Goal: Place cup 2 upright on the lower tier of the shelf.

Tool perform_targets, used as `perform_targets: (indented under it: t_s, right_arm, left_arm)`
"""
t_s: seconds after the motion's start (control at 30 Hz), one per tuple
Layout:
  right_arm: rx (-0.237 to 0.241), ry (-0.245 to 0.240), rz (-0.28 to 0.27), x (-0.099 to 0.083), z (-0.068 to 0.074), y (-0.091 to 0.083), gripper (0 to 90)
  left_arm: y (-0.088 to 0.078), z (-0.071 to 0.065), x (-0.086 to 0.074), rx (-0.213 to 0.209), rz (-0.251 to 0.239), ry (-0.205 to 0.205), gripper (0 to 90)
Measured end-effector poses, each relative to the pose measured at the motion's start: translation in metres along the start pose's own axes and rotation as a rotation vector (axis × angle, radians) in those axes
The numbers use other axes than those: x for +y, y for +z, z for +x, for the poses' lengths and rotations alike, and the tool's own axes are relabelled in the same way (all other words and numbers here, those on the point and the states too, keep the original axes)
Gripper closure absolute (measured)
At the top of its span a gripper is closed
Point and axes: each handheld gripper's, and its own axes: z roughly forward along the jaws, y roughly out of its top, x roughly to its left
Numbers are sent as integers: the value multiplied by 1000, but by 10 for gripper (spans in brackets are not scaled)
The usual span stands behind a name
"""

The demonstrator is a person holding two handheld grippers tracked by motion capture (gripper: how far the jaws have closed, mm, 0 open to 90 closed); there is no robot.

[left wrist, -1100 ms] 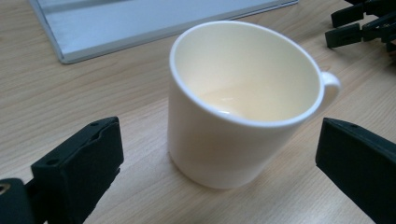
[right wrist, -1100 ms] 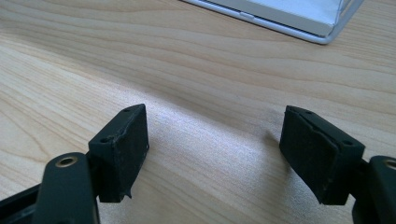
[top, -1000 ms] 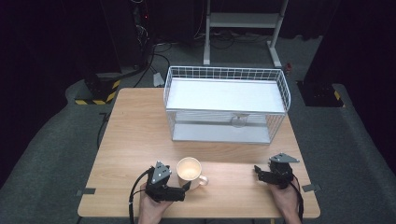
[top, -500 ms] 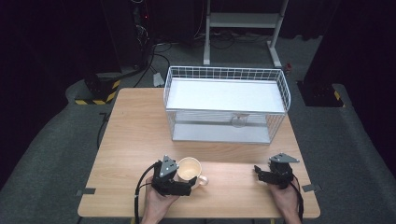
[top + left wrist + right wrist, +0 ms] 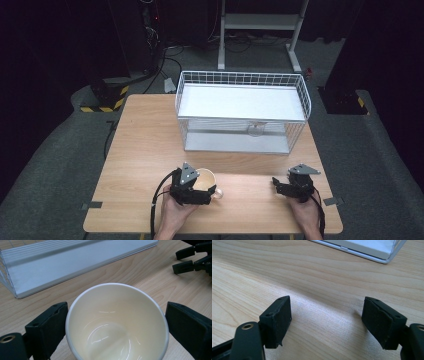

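Note:
A cream cup [image 5: 202, 178] stands upright and empty near the table's front edge, left of centre. My left gripper [image 5: 205, 183] reaches around it from the left, and its jaws have just been closing with the cup between them. In the left gripper view both black pads [image 5: 53, 322] meet the wall of the cup [image 5: 117, 312], one on each side. My right gripper [image 5: 275, 182] rests near the front right of the table, about a hand's width from the cup. Its jaws stand apart over bare wood [image 5: 327, 320] with nothing between them.
A white wire basket [image 5: 240, 74] with a solid white floor stands at the back middle of the wooden table [image 5: 145, 140], its front wall a short way beyond the cup. Dark floor, cables and a white stand lie behind the table.
My left gripper has moved right, from beside the cup to around it, and its jaws have closed in on the cup. The right gripper has stayed still.

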Motion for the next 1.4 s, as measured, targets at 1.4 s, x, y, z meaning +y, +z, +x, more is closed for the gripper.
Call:
perform_targets:
  t_s: [1.4]
  right_arm:
    - [1,1,0,0,0,0,238]
  left_arm:
    - [10,-3,-4,38,-47,-21,98]
